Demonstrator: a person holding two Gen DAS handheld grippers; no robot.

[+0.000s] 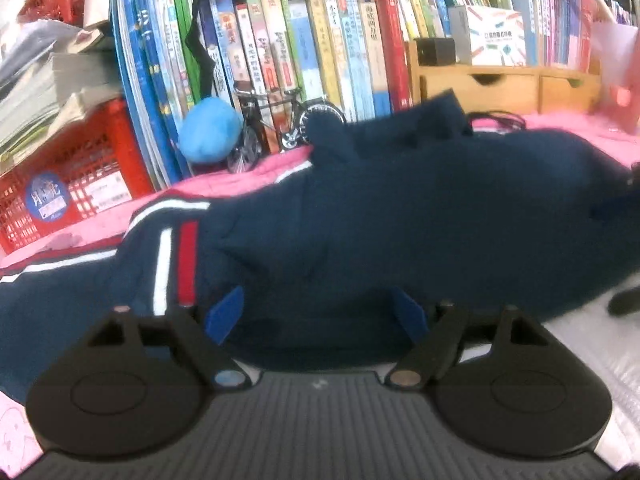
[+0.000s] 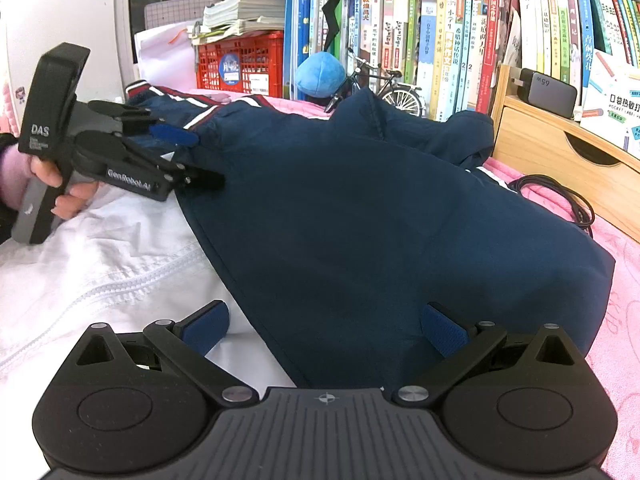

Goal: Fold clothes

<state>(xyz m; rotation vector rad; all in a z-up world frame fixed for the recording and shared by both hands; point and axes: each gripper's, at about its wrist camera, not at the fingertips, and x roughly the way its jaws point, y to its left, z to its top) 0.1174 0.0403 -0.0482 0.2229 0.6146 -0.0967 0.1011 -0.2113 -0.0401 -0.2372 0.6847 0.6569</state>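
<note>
A navy garment (image 2: 360, 208) with red and white stripes (image 1: 186, 256) lies crumpled on a pink blanket (image 2: 624, 320). In the right wrist view my right gripper (image 2: 324, 332) stands open over the garment's near edge, one pad over white cloth and the other over navy. A hand holds my left gripper (image 2: 192, 158) at the garment's left edge, by the striped band, jaws apart with the cloth edge between them. In the left wrist view the left gripper (image 1: 316, 316) is open, low over the navy fabric, with nothing pinched.
A white garment (image 2: 100, 260) lies under the navy one at the left. Behind stand a row of books (image 2: 440, 40), a red crate (image 2: 240, 64), a blue plush (image 2: 320, 74), a model bicycle (image 2: 384, 88), a wooden drawer box (image 2: 560, 152) and a black cable (image 2: 560, 196).
</note>
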